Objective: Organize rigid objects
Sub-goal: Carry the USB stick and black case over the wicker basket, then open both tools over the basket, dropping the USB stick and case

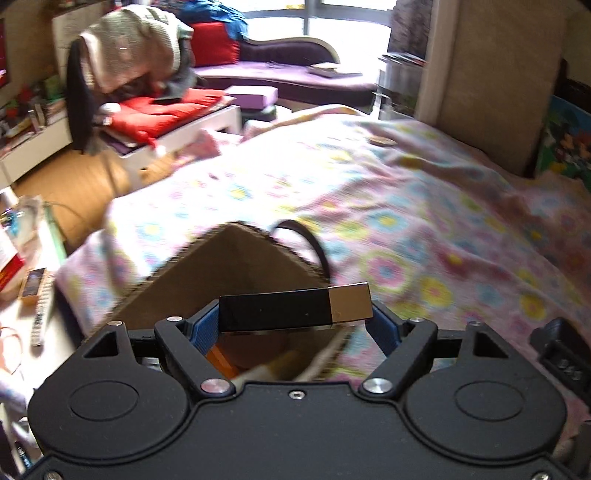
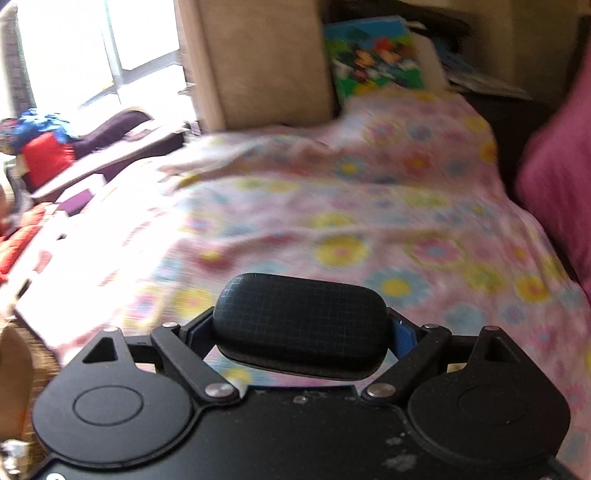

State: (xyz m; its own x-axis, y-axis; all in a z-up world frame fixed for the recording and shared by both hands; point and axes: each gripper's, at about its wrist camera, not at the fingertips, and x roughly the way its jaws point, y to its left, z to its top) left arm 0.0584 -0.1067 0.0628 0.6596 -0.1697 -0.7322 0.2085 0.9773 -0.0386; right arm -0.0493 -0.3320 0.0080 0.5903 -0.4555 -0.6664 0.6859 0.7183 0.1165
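A black bar with a gold end [image 1: 295,308] lies crosswise between the blue pads of the left gripper [image 1: 293,325], clamped there and held above the open mouth of a cardboard box [image 1: 229,280]. The box stands at the near edge of the bed [image 1: 406,206]; something orange and a pale object show inside it, too blurred to name. A thin black cord [image 1: 308,242] loops up over the box's far rim.

The right gripper [image 2: 301,332] grips a black rounded hard case [image 2: 301,325] with a fine grid texture, held crosswise above the bed's near part.

The bed is covered by a pink blanket printed with yellow, blue and pink flowers, rumpled toward its far edge. A tan upholstered panel [image 1: 498,81] rises at the far right corner, with a bright cartoon print [image 2: 373,55] leaning beside it. A pink cushion [image 2: 561,184] sits along the bed's right edge.

Past the left edge lies wooden floor [image 1: 66,177] and a white low bench [image 1: 177,129] carrying a red cushion [image 1: 162,109] and heaped clothes [image 1: 136,48]. A purple chaise [image 1: 280,66] stands under a bright window [image 1: 347,18].
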